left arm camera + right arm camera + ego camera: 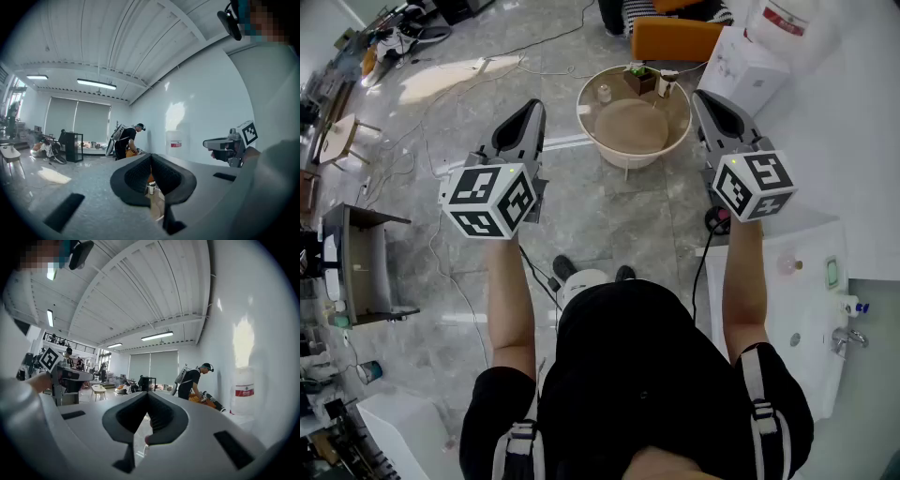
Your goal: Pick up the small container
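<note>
A round beige table (673, 145) stands on the floor ahead of me. On it are a small clear container (604, 93), a brown box with a plant (639, 80) and a jar (667, 84). I hold both grippers up in the air, short of the table and apart from it. My left gripper (532, 111) is shut with nothing in it, and so is my right gripper (703, 97). In the left gripper view the jaws (151, 157) meet at the tip, and a small white container (151, 188) shows below them. The right gripper's jaws (147, 393) are also closed.
An orange chair (675, 37), white boxes (750, 61) and a water bottle (783, 19) stand behind the table. A white counter with a sink (811, 309) is at my right. A shelf unit (356, 267) and cables lie to the left. A person (126, 140) bends over far off.
</note>
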Tool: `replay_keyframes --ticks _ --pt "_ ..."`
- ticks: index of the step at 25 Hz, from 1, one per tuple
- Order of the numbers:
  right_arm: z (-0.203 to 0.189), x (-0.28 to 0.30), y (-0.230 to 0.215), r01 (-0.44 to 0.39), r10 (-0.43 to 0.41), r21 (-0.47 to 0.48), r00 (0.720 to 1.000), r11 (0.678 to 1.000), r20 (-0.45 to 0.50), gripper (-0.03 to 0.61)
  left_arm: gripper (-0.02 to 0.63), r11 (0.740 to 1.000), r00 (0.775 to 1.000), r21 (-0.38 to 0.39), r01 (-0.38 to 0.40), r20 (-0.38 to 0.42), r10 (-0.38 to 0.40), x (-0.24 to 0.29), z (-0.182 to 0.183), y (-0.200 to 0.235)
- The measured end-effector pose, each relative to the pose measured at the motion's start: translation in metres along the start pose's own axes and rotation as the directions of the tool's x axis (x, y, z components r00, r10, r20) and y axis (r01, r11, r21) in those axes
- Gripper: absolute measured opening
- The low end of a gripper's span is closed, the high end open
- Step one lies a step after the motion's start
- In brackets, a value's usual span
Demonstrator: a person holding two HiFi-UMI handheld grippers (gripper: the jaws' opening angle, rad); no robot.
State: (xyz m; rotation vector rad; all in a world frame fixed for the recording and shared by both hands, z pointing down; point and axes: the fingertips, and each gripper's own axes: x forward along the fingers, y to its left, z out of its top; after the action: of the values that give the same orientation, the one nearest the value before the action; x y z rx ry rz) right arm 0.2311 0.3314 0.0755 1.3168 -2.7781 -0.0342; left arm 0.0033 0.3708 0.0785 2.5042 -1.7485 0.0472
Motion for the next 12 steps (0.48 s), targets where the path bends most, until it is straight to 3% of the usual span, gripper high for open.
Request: replay_keyframes --ticks 12 --pt "0.0027 -0.0051 0.0033 -0.023 0.023 -0.024 1.0 0.999 0.008 0.002 0.018 1.0 1.0 0.018 0.004 0.004 -0.004 0.0006 0.003 -0.0062"
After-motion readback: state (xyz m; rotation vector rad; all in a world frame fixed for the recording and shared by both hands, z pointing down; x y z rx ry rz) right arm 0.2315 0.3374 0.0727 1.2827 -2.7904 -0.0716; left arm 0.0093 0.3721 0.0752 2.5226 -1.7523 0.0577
